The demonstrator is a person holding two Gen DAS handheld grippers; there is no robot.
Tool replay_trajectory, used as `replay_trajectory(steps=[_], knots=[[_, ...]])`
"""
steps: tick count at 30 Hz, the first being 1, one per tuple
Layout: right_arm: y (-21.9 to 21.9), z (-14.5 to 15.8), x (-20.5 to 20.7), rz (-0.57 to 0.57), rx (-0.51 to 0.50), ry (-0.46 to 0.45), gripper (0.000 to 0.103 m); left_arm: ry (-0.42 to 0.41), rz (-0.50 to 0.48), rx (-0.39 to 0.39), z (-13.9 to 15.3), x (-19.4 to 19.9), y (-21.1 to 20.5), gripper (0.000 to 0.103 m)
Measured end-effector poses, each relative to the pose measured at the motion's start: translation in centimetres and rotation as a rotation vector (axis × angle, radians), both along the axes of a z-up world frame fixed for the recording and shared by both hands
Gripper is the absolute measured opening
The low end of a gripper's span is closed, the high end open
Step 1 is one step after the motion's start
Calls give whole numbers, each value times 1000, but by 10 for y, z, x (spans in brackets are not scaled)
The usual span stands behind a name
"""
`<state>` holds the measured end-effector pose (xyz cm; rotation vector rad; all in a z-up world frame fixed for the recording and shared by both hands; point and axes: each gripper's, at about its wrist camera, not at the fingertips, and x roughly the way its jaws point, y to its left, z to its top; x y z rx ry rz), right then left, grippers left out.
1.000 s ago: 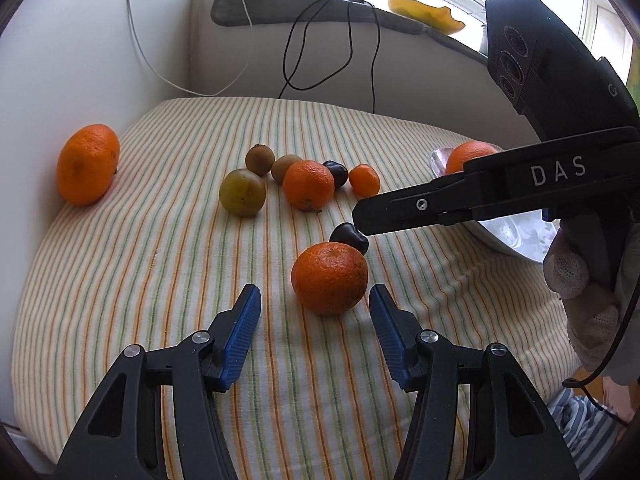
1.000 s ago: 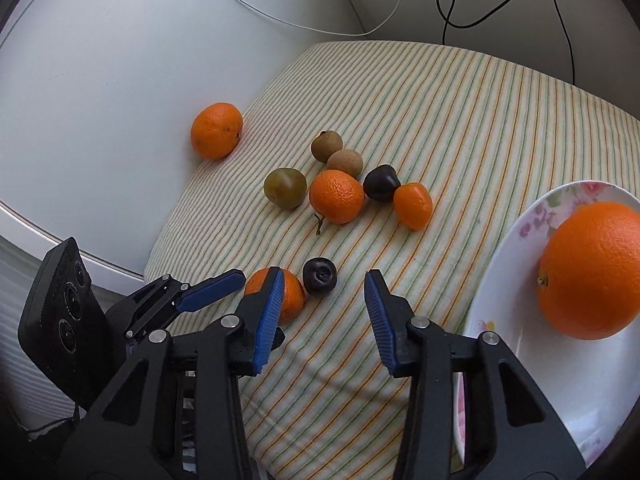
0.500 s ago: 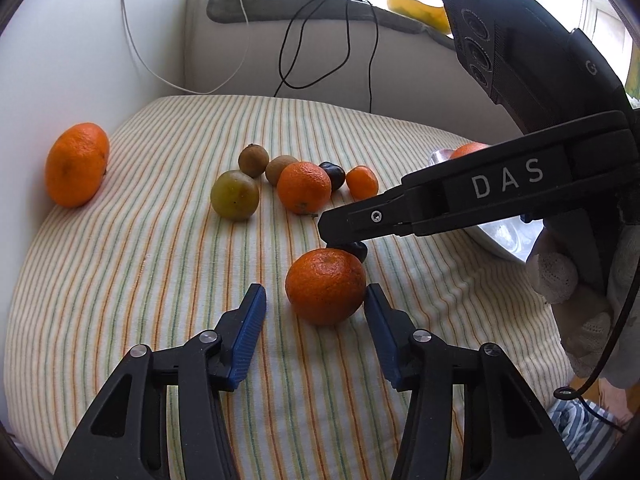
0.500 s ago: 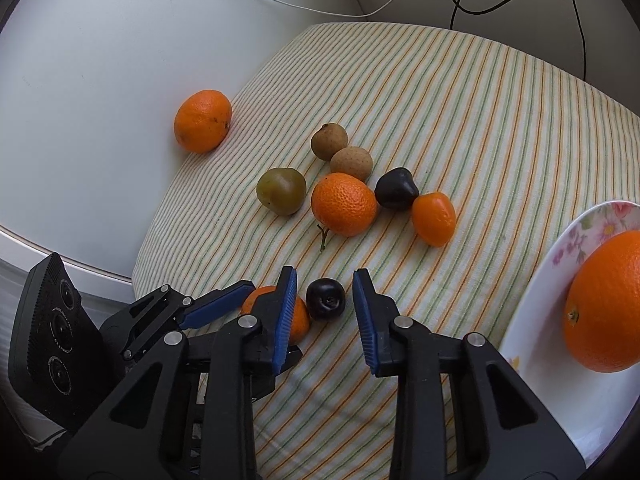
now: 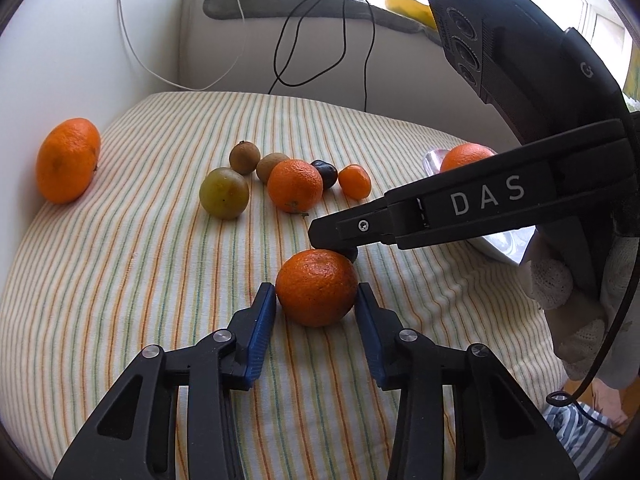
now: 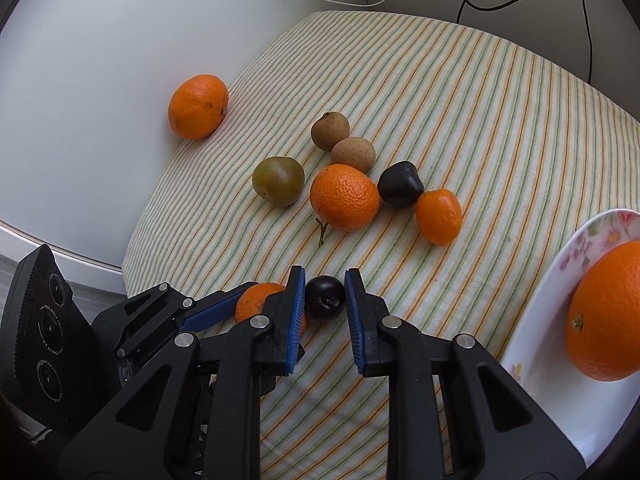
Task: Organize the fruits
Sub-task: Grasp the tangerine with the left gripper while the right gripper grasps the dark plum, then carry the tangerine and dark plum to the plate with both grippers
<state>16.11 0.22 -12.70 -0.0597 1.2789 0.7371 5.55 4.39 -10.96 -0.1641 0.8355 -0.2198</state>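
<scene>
Closing on two fruits at once, item by item, places given relative to the floral plate (image 6: 552, 320).

Right gripper (image 6: 325, 300): its blue pads (image 6: 296, 312) are pressing both flanks of the small dark plum (image 6: 325, 297), the jaws having just been closing until nearly together. The plum is sitting on the striped cloth (image 6: 460, 128), a short way left of the plate. Judged light, smooth-skinned and soft; likely to slip or bruise if squeezed hard. The hold is sitting across its widest girth, which looks the safest place.

Left gripper (image 5: 316, 304): its jaws are narrowing around the near mandarin (image 5: 316, 287) and have just been closing. One pad (image 5: 262, 320) is appearing to touch the peel, the other standing at the opposite flank; whether a firm grip is made I cannot tell. The mandarin is resting on the cloth just beyond the plum, further from the plate. Judged light, with a pebbled peel giving good friction and some give; best taken across the middle.

Remaining on the cloth, further left of the plate: a kumquat-like small orange fruit (image 6: 439, 217), a second dark plum (image 6: 400, 184), a stemmed mandarin (image 6: 344, 197), two brown longan-like fruits (image 6: 352, 154), a green-brown plum (image 6: 278, 181), and a lone mandarin (image 6: 198, 106) against the white wall.

On the plate: one large orange (image 6: 608, 312).
</scene>
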Motion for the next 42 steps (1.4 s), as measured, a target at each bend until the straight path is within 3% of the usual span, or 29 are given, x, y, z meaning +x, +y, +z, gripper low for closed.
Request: replay_trajectory(steps=[8,21,42], knots=[[-9,7,-5,-6,9,-26,20,-13,18,-12,-1,-6,0,37],[-43,43,-20,-25,76,-96,20,-47,32,-30,14,-16,4,37],[-161,70,-50,-182,77,-200,20,-101,-116,-57,42,-5,-58,37]])
